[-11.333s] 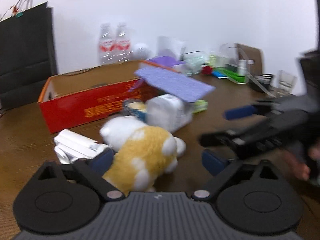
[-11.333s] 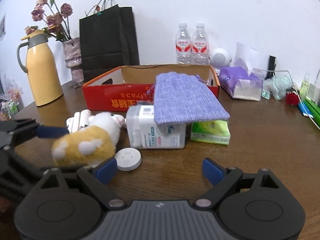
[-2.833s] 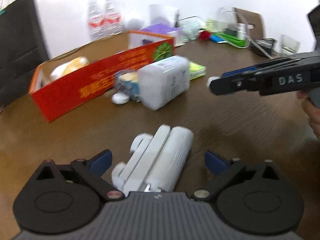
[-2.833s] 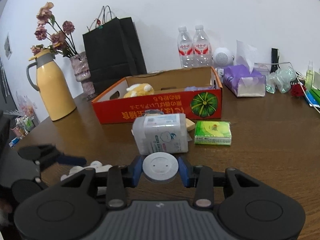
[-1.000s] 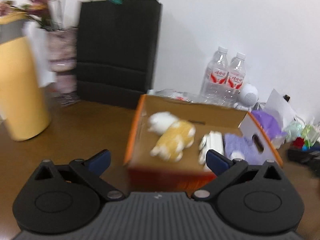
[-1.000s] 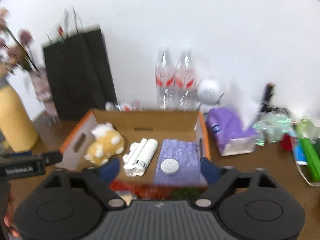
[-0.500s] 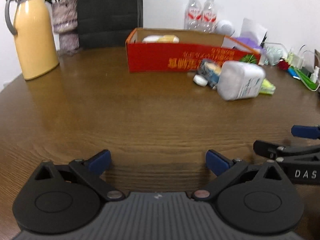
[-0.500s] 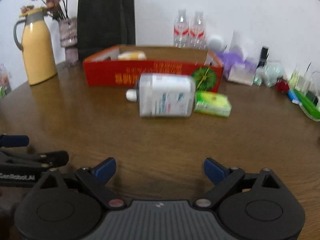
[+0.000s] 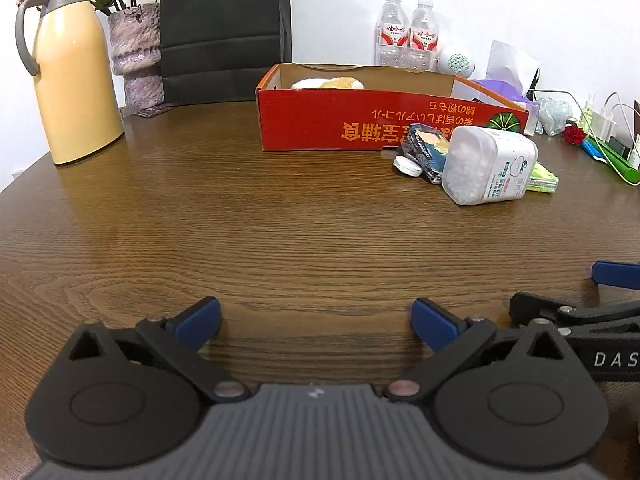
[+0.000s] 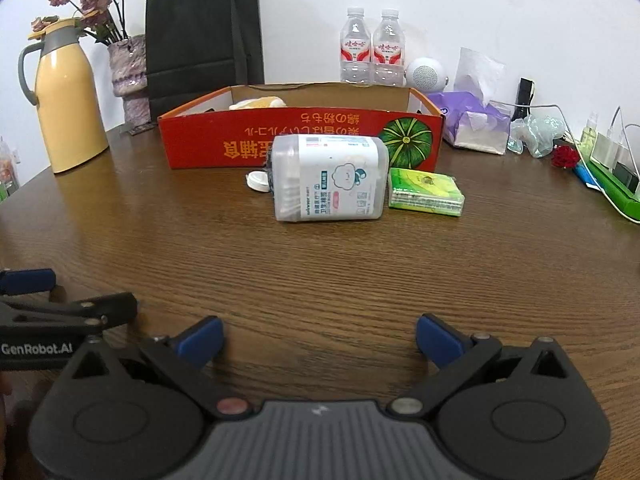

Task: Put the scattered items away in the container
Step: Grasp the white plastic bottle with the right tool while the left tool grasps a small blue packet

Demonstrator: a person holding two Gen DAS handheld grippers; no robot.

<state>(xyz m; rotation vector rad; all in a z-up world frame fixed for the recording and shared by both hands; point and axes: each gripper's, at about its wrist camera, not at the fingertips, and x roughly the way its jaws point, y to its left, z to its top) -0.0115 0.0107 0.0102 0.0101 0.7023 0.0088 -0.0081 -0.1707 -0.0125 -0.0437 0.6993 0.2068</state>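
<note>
Hovering low over the table (image 10: 320,272), I hold both grippers, left (image 9: 316,316) and right (image 10: 320,334), spread wide and empty. The cotton swab tub (image 10: 330,178) lies on its side just before the red box (image 10: 200,144); I'd approach squarely, gripping across its width.

The red box (image 10: 300,142) wall hides most of the plush toy (image 10: 258,103). The cotton swab tub (image 10: 330,178) hides the snack packet behind it.

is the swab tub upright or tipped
Tipped: the swab tub lies on its side on the table, label text running sideways, before the red box.
</note>
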